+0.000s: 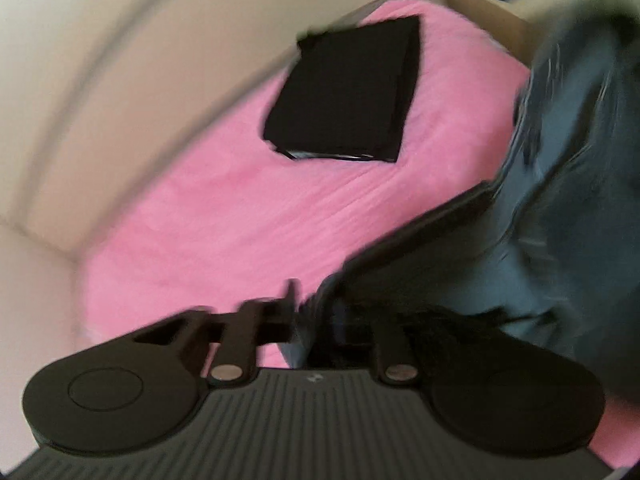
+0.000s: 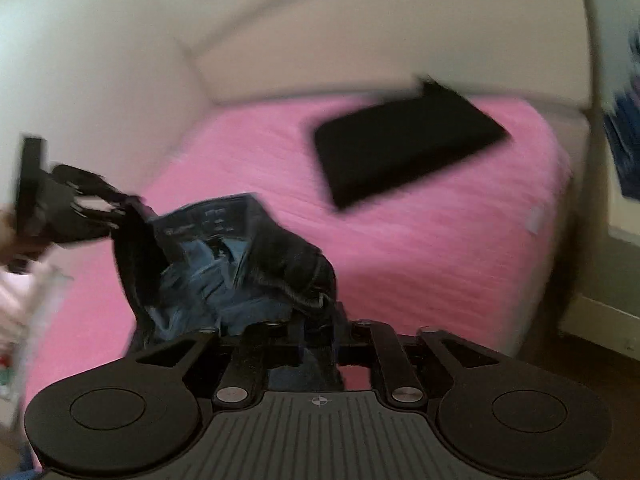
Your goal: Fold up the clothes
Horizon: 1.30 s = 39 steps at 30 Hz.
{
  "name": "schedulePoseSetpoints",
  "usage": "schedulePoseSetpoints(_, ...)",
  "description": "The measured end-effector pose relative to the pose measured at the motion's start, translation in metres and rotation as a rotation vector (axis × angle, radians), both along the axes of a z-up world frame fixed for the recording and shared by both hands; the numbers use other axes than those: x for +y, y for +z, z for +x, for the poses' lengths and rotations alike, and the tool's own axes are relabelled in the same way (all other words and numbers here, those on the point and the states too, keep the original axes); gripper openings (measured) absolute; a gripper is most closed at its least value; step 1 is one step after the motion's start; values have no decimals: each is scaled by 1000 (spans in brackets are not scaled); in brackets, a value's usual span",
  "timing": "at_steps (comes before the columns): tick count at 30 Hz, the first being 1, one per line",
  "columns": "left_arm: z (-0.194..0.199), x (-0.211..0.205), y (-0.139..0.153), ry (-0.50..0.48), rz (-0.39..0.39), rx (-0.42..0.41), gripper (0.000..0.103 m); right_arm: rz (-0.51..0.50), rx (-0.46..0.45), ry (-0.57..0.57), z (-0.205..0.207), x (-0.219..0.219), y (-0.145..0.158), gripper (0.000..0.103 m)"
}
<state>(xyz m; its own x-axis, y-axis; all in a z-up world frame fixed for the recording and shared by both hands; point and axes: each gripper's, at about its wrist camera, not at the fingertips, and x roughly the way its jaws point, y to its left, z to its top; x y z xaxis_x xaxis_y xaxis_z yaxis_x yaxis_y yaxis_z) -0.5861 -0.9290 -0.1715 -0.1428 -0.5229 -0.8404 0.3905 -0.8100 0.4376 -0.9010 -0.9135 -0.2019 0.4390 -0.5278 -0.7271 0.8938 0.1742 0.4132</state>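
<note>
Across the pink bed (image 2: 420, 240), one black garment (image 2: 404, 148) already lies folded flat near the far edge, so that piece looks finished. The dark blue jeans (image 2: 240, 264) hang bunched in the air above the near side, unfolded, with the right gripper (image 2: 316, 340) clamped on the cloth and the left gripper (image 2: 120, 208) pinching another edge.

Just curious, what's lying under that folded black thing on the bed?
The folded black garment rests on a pink fuzzy blanket. Whatever lies beneath the blanket, or directly under the garment, is covered.
</note>
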Motion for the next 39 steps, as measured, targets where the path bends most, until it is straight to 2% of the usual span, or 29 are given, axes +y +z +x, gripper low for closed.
schedulePoseSetpoints(1, -10, -18, -14, 51, 25, 30, 40, 28, 56, -1, -8, -16, -19, 59)
schedulePoseSetpoints(2, -11, -26, -20, 88, 35, 66, 39, 48, 102, 4, -15, -30, -35, 62)
schedulePoseSetpoints(4, -4, -32, -30, 160, 58, 133, 45, 42, 130, 63, -23, -39, -47, 62)
schedulePoseSetpoints(7, 42, -7, -37, 266, 70, 162, 54, 104, 119, 110, -14, -28, -50, 62)
schedulePoseSetpoints(9, 88, 25, -40, 383, 78, 157, 55, 153, 109, 144, -6, -16, -52, 62)
schedulePoseSetpoints(12, 164, 81, -42, 564, 88, 139, 57, 186, 98, 246, 28, 6, -48, 64)
schedulePoseSetpoints(15, 239, 159, -53, 705, 70, 46, 61, 179, 90, 338, 70, 31, -48, 79)
schedulePoseSetpoints(17, 283, 215, -63, 798, 85, 0, 61, 177, 84, 384, 97, 45, -43, 80)
schedulePoseSetpoints(20, 332, 292, -74, 910, 110, 18, 63, 177, 100, 481, 141, 74, -39, 81)
schedulePoseSetpoints(21, 345, 315, -77, 942, 114, 33, 64, 176, 112, 521, 169, 87, -39, 83)
schedulePoseSetpoints(23, 360, 356, -82, 939, 97, 61, 69, 171, 131, 611, 220, 111, -42, 87)
schedulePoseSetpoints(24, 363, 372, -87, 918, 84, 47, 72, 166, 134, 663, 240, 125, -44, 91)
schedulePoseSetpoints(26, 361, 398, -103, 823, 52, -14, 72, 142, 152, 776, 285, 152, -47, 91)
schedulePoseSetpoints(28, 360, 414, -119, 721, 0, -75, 72, 76, 184, 901, 339, 173, -53, 91)
schedulePoseSetpoints(29, 360, 420, -125, 666, -29, -109, 72, 20, 213, 975, 360, 187, -52, 91)
schedulePoseSetpoints(31, 364, 434, -136, 537, -119, -196, 72, -162, 304, 1163, 401, 219, -48, 91)
schedulePoseSetpoints(33, 370, 438, -142, 452, -153, -231, 72, -379, 389, 1382, 441, 250, -49, 91)
schedulePoseSetpoints(35, 376, 437, -141, 415, -177, -238, 72, -570, 443, 1607, 471, 282, -55, 91)
schedulePoseSetpoints(37, 382, 437, -140, 372, -199, -244, 72, -706, 501, 1790, 496, 307, -69, 91)
schedulePoseSetpoints(39, 387, 439, -140, 318, -227, -257, 72, -750, 581, 1905, 517, 324, -89, 90)
